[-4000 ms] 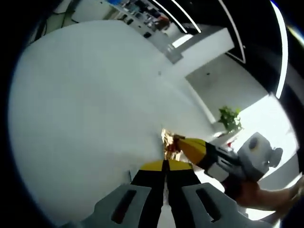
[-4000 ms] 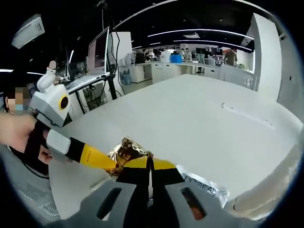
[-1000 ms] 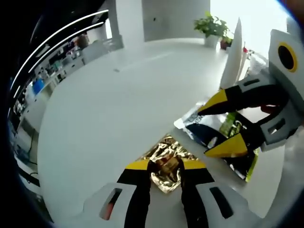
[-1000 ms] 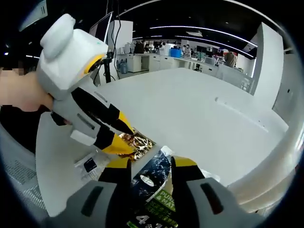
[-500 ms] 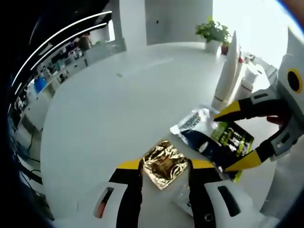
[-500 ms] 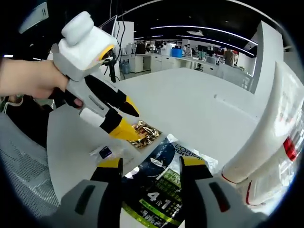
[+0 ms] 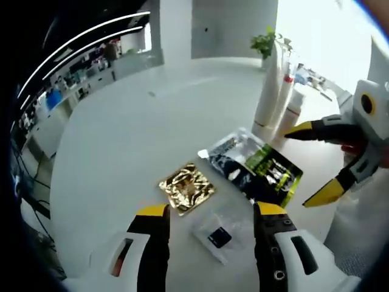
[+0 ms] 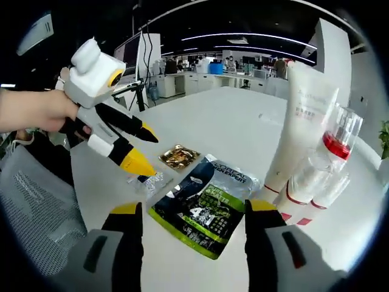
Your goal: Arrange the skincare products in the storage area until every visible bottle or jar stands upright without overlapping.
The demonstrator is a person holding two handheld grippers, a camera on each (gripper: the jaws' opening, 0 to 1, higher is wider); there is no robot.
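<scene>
Three sachets lie flat on the white table [image 7: 121, 121]: a gold foil sachet [image 7: 186, 187] [image 8: 179, 156], a dark sachet with green print [image 7: 255, 167] [image 8: 203, 204], and a small clear sachet [image 7: 219, 234] [image 8: 149, 181]. A tall white tube [image 8: 301, 121] [image 7: 268, 91] stands upright beside clear bottles with red bands [image 8: 328, 158]. My left gripper [image 7: 211, 212] [image 8: 143, 151] hovers open above the gold and clear sachets, holding nothing. My right gripper [image 8: 193, 208] [image 7: 310, 161] is open wide over the dark sachet and holds nothing.
A potted plant [image 7: 265, 41] stands behind the tubes. A grey mesh chair [image 8: 30, 207] sits at the table's near edge, below the hand [image 8: 36, 109] that holds the left gripper. Desks and monitors [image 8: 130, 61] fill the room behind. The table's far side is bare.
Both grippers have drawn back from the sachets and their jaws have spread wider. The left jaws no longer straddle the gold sachet, nor the right jaws the dark one. The clear sachet has come into view.
</scene>
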